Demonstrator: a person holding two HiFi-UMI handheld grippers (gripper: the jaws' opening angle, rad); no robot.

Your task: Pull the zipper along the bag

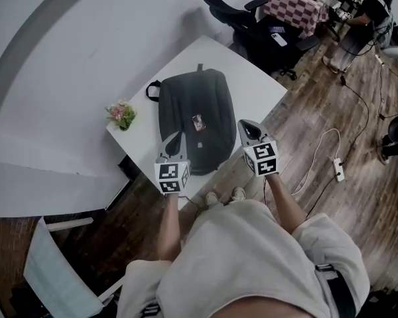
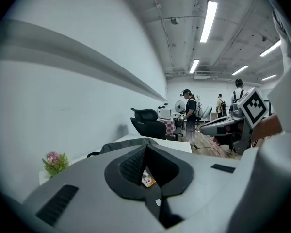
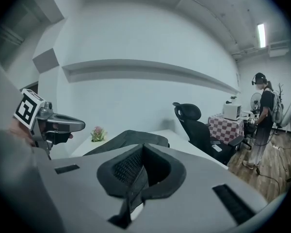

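**Site check: one bag on one table, both grippers clenched on nothing**

Surface and room. One white table stands on a wood-plank floor, with one corner towards a plain white wall. Beyond the table's far corner stand one black office chair and one unit under a checked cloth. One white power strip lies on the floor on a light cable, off the table's right edge. In the left gripper view, three persons stand at the far end of the room under strip lights.

Count on the table. There is one dark bag and one small flowering plant. The bag lies flat along the table's middle. Its near end reaches the near edge and its carry loop lies towards the far left edge. One small light tag sits on top of it. The zipper itself cannot be made out. The plant stands at the left corner, apart from the bag.

Grippers. There are two. The left gripper and the right gripper are held over the near edge, one on either side of the bag's near end. Each has its jaws pressed together with nothing between them.
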